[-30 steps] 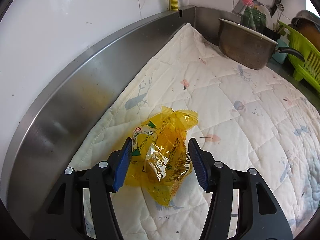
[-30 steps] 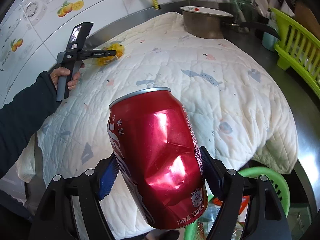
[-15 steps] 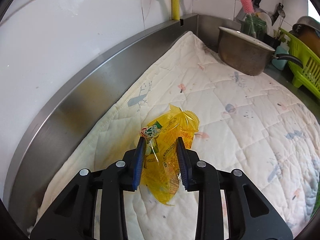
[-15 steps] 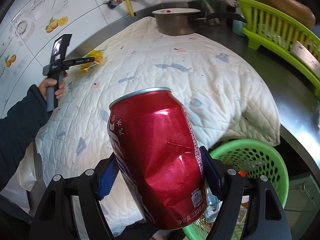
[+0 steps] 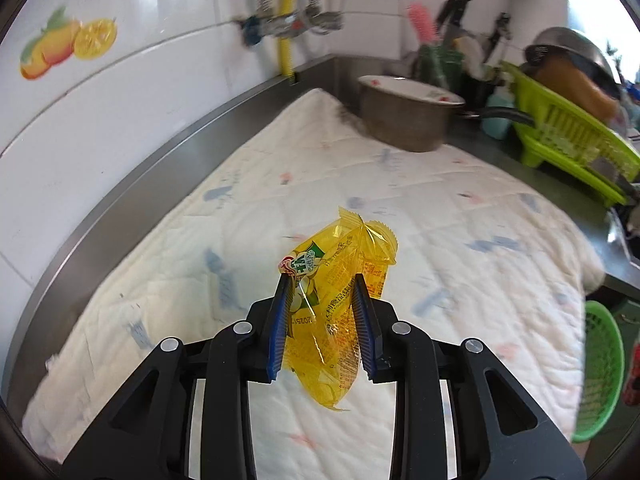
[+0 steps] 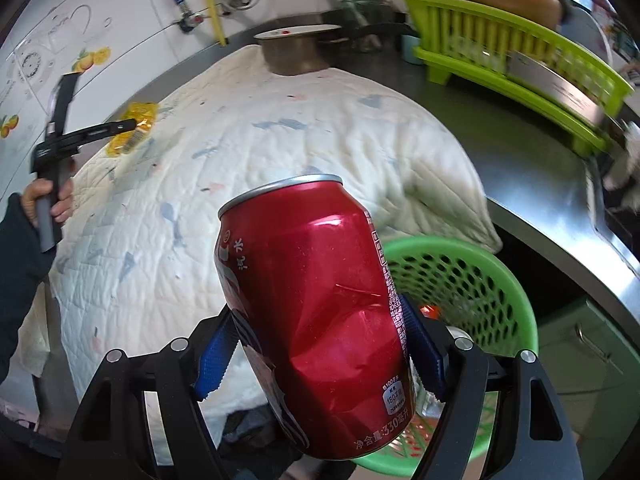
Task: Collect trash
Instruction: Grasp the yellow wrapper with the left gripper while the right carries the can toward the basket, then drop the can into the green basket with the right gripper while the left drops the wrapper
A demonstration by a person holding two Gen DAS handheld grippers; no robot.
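Note:
A crinkled yellow snack wrapper (image 5: 340,300) hangs above the quilted white cloth (image 5: 460,248), and my left gripper (image 5: 322,280) is shut on it. From the right wrist view that wrapper (image 6: 134,130) shows at the far left in the left gripper (image 6: 128,124), held by a person's hand (image 6: 44,200). My right gripper (image 6: 316,344) is shut on a dented red soda can (image 6: 316,312), tilted, just left of a green mesh basket (image 6: 460,276) below the counter edge. The basket (image 5: 600,368) also shows at the right edge of the left wrist view.
A metal pot (image 5: 404,116) stands at the back of the cloth. A lime dish rack (image 6: 516,60) sits on the steel counter (image 6: 532,200) to the right. Taps and a yellow hose (image 5: 286,36) hang on the tiled wall. Some trash lies inside the basket.
My left gripper closed on the yellow wrapper and lifted it off the cloth, pulling back. My right gripper carried the can rightward, over to the green basket.

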